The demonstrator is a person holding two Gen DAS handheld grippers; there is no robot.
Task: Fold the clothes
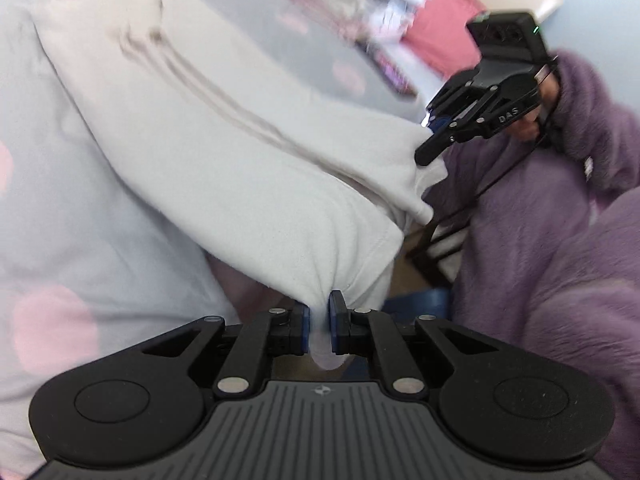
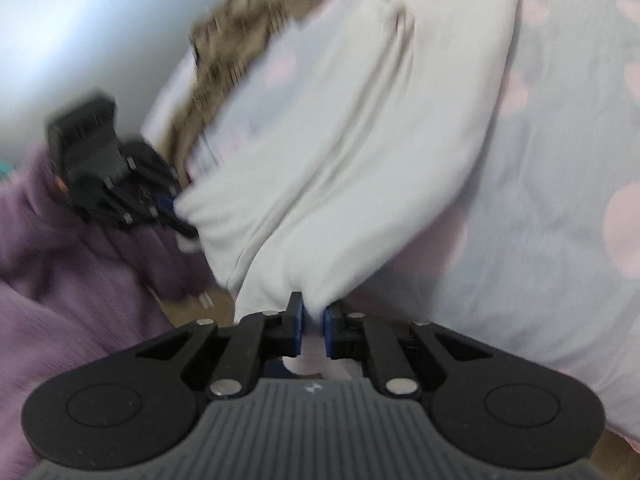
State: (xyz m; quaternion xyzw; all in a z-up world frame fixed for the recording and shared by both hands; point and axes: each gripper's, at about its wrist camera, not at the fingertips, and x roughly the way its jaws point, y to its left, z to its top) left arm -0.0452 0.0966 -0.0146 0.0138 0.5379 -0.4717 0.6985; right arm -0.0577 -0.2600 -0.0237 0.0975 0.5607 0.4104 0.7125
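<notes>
Left wrist: both grippers angled downward, jaws clamping white garment corners.

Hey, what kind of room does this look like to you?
Probably a bedroom at home: the white garment is being lifted off a pale blue bedspread with pink hearts, a pink pillow lies further back, and a brown fuzzy garment sits nearby.

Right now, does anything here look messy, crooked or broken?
Nothing looks damaged or spilled. The white garment is creased and bunched only where the left claw and right claw pinch its edge. A brown garment lies crumpled at the far edge of the heart-print sheet.
</notes>
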